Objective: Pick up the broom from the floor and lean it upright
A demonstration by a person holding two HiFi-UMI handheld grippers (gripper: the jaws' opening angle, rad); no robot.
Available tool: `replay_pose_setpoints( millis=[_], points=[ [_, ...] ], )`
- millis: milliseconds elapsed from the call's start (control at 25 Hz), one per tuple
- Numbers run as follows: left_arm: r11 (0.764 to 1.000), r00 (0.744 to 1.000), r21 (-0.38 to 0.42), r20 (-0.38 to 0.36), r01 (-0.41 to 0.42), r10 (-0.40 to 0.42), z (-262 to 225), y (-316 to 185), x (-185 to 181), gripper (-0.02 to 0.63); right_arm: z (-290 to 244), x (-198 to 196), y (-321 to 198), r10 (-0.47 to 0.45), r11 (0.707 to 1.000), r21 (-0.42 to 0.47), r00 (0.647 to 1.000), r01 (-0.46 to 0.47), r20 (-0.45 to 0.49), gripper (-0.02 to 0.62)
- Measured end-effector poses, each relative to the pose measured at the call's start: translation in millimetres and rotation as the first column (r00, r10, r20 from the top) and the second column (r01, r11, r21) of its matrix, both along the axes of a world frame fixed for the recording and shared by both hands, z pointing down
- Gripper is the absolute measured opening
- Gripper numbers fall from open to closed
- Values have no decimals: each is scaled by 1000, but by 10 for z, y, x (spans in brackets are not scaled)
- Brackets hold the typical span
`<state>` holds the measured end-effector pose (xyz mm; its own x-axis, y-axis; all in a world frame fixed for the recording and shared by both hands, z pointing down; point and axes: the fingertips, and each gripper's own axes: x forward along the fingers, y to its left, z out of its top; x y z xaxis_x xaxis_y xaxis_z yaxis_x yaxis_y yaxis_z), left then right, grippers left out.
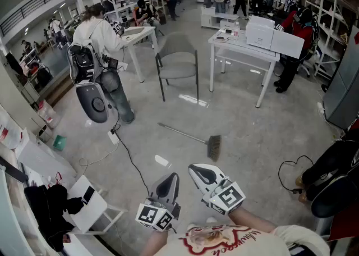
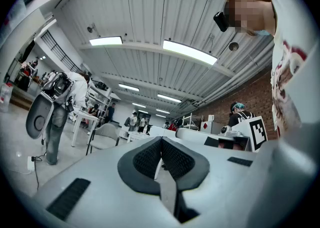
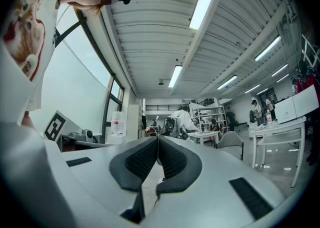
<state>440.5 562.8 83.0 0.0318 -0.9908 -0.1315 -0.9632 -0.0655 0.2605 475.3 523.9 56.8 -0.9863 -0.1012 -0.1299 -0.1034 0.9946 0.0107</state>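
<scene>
We stand in a busy workshop with a pale concrete floor (image 1: 255, 128), shelving along the far walls and people at work around white tables. The broom (image 1: 213, 146) lies flat on that floor, out in the open. Its brush head is towards us and its thin handle runs away to the left. Nothing touches it.

Nearer to us, both grippers hover low in the head view, well short of the broom. The left gripper (image 1: 170, 180) has its jaws pressed together with nothing between them, which its own view confirms (image 2: 161, 140). The right gripper (image 1: 197, 170) is likewise clenched on nothing, its dark pads meeting at the tips (image 3: 158, 139). Both point forward, tilted slightly upwards.

A small white scrap (image 1: 161, 160) lies on the floor between the left gripper and the broom handle. A black cable (image 1: 128, 156) snakes away to the left.

Beyond the broom stand a grey chair (image 1: 178, 61) and a white table (image 1: 242, 49) carrying white boxes (image 1: 263, 33). To the left, a person in a white top (image 1: 101, 39) with a backpack bends over another table.
</scene>
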Motion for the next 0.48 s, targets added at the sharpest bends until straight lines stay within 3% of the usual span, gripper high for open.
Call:
replay_pose_setpoints(
  millis=[480],
  points=[
    [1000, 1000, -2, 20, -6, 6, -65, 99, -27, 21, 24, -65, 128, -5, 1000, -22, 1000, 5, 5, 26]
  ],
)
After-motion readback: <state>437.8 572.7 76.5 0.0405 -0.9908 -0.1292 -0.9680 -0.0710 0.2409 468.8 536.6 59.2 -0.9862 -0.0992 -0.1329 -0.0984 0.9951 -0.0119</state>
